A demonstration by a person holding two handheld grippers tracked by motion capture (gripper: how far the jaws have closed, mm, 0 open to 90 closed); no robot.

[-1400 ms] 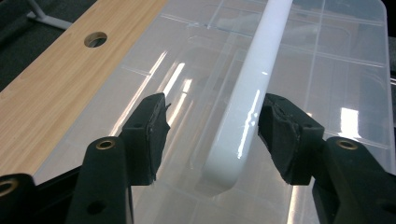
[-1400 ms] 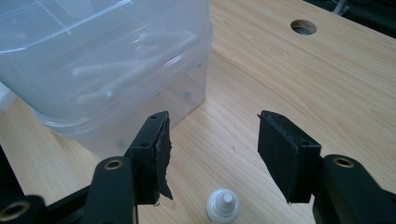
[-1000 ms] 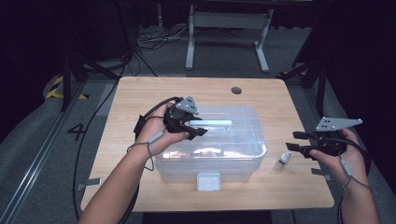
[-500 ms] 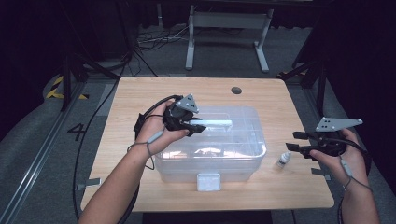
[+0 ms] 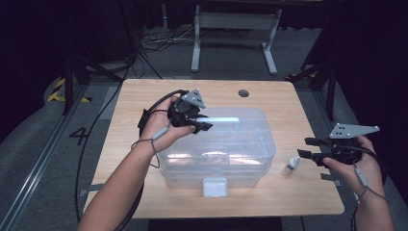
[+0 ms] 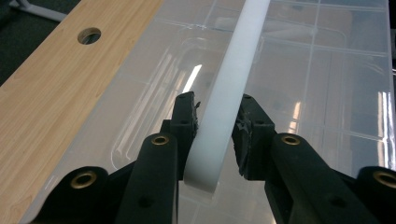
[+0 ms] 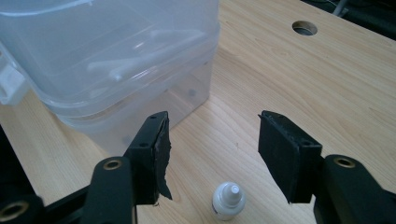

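Note:
A clear plastic box (image 5: 250, 154) with a lid sits mid-table. Its white handle (image 5: 223, 120) lies across the lid top. My left gripper (image 5: 204, 123) reaches in from the left, and its jaws have just been closing on the near end of that handle. In the left gripper view the pads (image 6: 187, 112) press both sides of the white handle (image 6: 229, 88). My right gripper (image 5: 303, 147) stands open at the table's right, with nothing between its fingers. A small white dropper bottle (image 5: 291, 164) stands on the wood just below it, seen as the bottle (image 7: 226, 201) between the right gripper's (image 7: 212, 135) jaws.
A white latch (image 5: 215, 186) sits on the box's front wall. A round cable hole (image 5: 243, 93) is at the table's back. A black cable (image 5: 159, 103) loops from the left gripper over the left table side. The right table edge is close behind my right hand.
The left gripper's jaws have closed in on the white handle. The right gripper and the bottle have stayed where they were.

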